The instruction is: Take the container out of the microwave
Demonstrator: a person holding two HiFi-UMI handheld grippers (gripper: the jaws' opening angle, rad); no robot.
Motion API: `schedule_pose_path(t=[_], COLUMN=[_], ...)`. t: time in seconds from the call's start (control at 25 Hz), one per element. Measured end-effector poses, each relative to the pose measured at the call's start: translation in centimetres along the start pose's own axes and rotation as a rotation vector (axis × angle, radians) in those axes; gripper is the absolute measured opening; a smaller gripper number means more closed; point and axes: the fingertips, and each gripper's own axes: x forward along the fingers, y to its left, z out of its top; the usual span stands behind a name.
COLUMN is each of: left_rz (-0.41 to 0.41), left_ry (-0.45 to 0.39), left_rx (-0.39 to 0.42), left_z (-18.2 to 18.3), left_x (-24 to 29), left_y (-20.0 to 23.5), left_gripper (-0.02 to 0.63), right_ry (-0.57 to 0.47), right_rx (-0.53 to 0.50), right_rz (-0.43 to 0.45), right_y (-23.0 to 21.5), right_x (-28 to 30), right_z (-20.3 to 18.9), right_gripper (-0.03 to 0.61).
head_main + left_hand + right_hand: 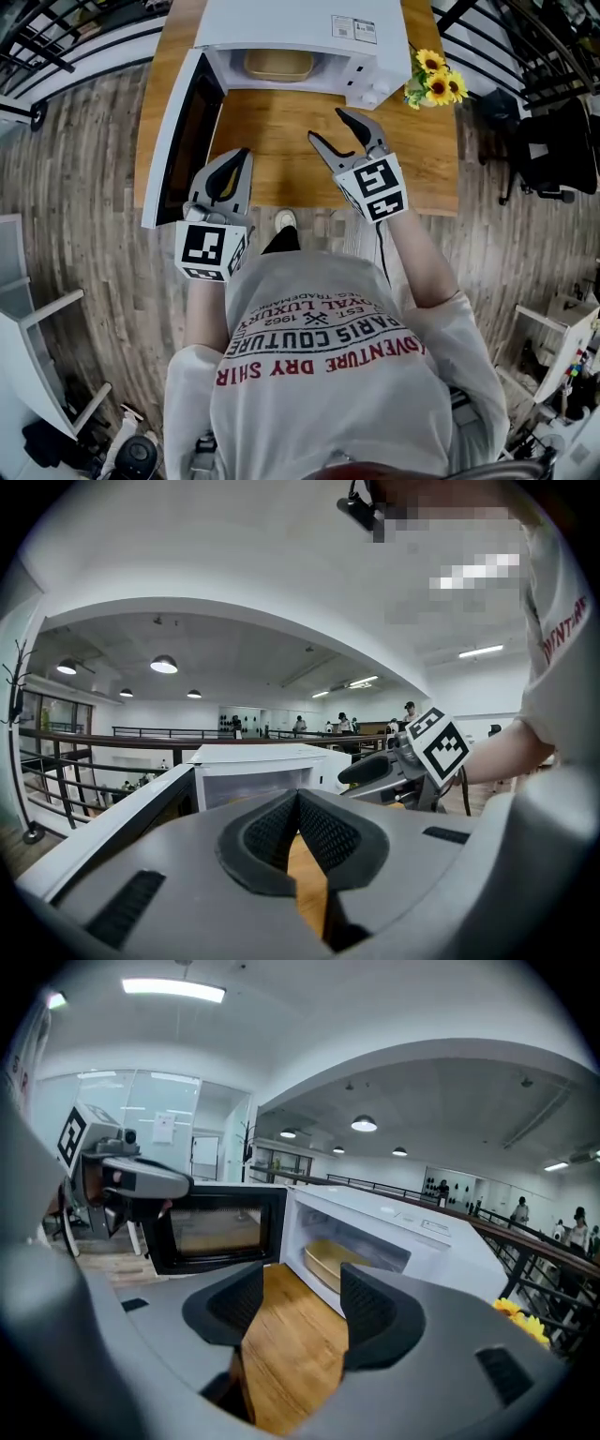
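A tan oval container (277,64) sits inside the white microwave (309,28), whose door (183,131) hangs open to the left. The right gripper view shows the container (333,1262) in the cavity, beyond the jaws. My right gripper (328,126) is open and empty above the wooden table (281,122), just in front of the microwave's opening. My left gripper (234,161) is shut on nothing, next to the open door near the table's front edge. In its own view its jaws (298,799) meet at the tips.
A pot of yellow sunflowers (434,80) stands on the table right of the microwave. The open door (216,1227) juts out toward the left gripper. Black railings and a wooden floor surround the table; a black chair (553,141) is at the right.
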Motion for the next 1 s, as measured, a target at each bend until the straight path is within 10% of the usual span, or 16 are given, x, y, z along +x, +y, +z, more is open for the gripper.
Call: schedule_pose_path(t=[1.0], left_rz=[0.006], left_ry=[0.062], left_rx=[-0.05], left_z=[-4.4], left_x=[6.8], left_y=[7.2], left_gripper=[0.014], right_ry=[0.494], right_rx=[-0.526], right_rz=[0.264], right_y=[-2.8], right_x=[21.1], right_z=[-6.5], right_gripper=[0.226])
